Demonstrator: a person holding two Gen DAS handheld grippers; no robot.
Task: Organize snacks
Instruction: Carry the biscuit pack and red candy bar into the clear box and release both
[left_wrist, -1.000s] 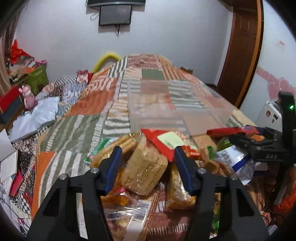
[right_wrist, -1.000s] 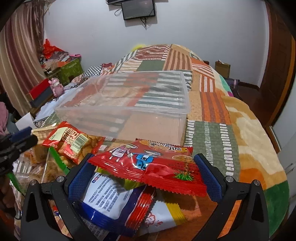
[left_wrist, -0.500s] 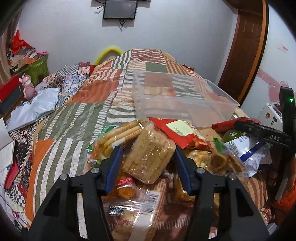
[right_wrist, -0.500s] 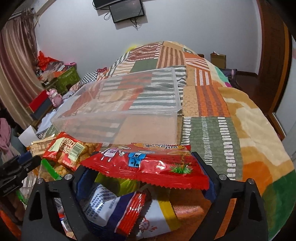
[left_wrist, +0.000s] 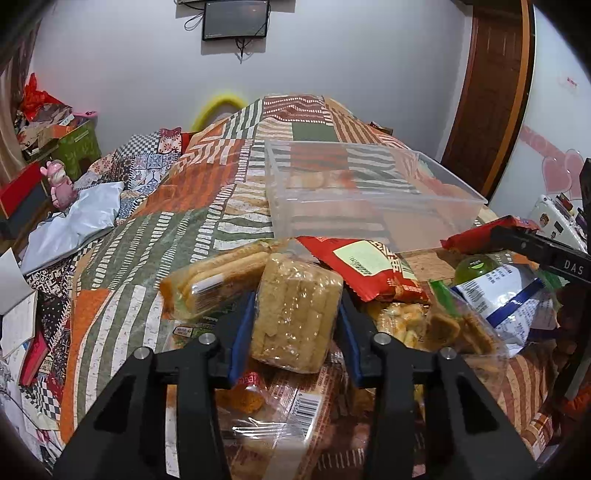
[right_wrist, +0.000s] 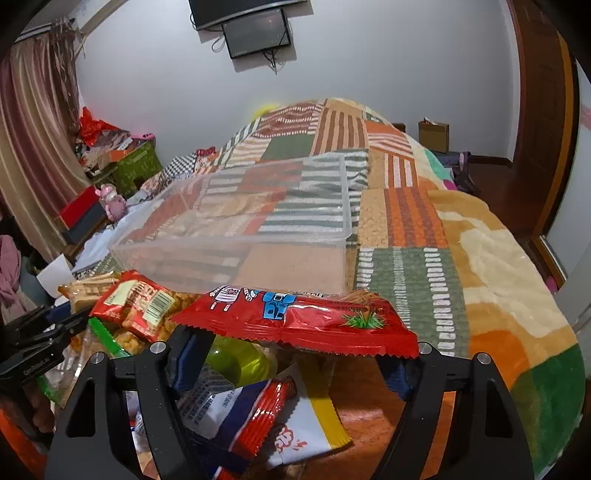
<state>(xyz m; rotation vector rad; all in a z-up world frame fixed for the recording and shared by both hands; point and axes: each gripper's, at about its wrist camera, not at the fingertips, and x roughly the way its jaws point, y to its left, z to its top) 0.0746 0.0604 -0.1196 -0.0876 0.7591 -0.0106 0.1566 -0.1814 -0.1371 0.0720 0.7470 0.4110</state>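
A clear plastic bin (left_wrist: 373, 206) stands empty on the patchwork bedspread, beyond a pile of snack packs; it also shows in the right wrist view (right_wrist: 236, 240). My left gripper (left_wrist: 297, 332) is shut on a clear pack of tan biscuits (left_wrist: 295, 314) and holds it above the pile. My right gripper (right_wrist: 291, 354) is shut on a long red snack packet (right_wrist: 295, 321), held level just in front of the bin's near wall. The right gripper also shows at the right edge of the left wrist view (left_wrist: 535, 251).
The pile holds a red chip bag (left_wrist: 369, 266), a long biscuit pack (left_wrist: 218, 277), a blue-and-white bag (right_wrist: 229, 410) and a green bottle (right_wrist: 240, 362). Boxes and a pink toy (left_wrist: 59, 181) lie left of the bed. A wooden door (left_wrist: 487, 92) is at the right.
My left gripper has closed on the biscuit pack and lifted it off the pile. My right gripper has raised the red packet toward the bin.
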